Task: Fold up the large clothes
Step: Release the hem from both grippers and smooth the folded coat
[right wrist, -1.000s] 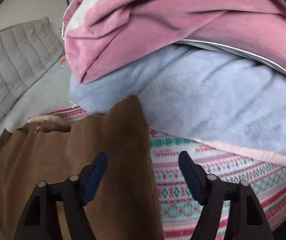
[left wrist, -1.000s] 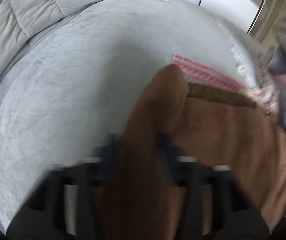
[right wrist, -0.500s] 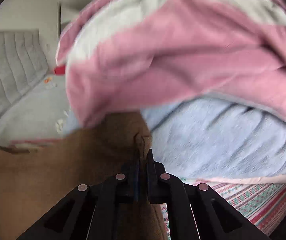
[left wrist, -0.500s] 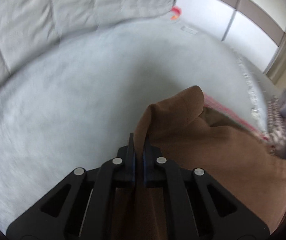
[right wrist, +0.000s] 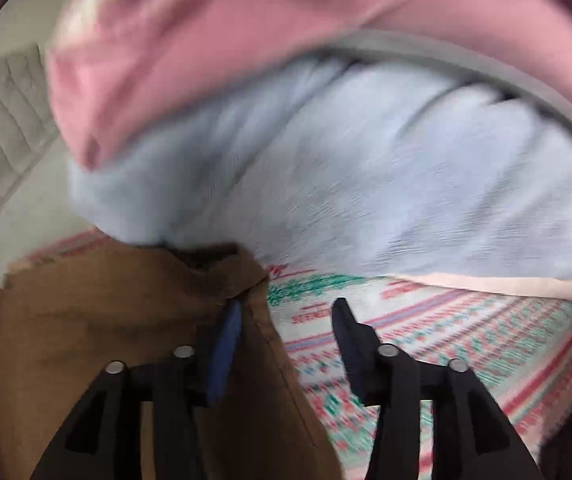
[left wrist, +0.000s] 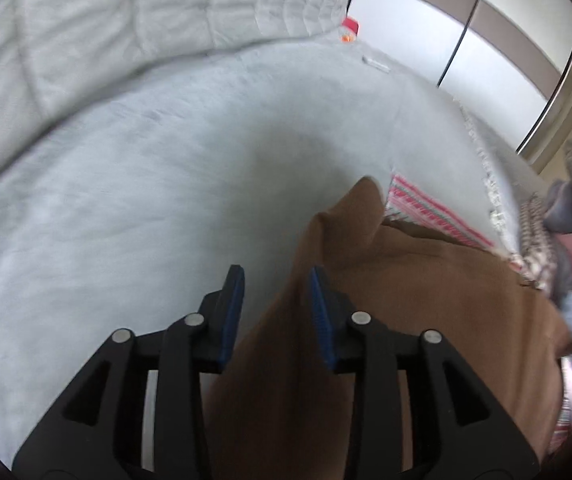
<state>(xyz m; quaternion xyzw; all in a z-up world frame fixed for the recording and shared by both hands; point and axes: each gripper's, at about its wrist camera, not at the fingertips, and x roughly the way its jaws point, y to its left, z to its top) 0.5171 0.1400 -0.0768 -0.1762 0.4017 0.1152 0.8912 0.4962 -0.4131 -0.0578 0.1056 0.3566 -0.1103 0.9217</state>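
Both jaws just opening: left gripper (left wrist: 276, 312) and right gripper (right wrist: 287, 334) release the soft, limp brown fabric garment (left wrist: 425, 312) on the patterned blanket (right wrist: 445, 332); corners look likeliest holds

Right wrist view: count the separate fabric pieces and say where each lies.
4: pink fleece on top, pale blue fleece beneath, patterned cloth lower right, brown garment lower left. More may be hidden.
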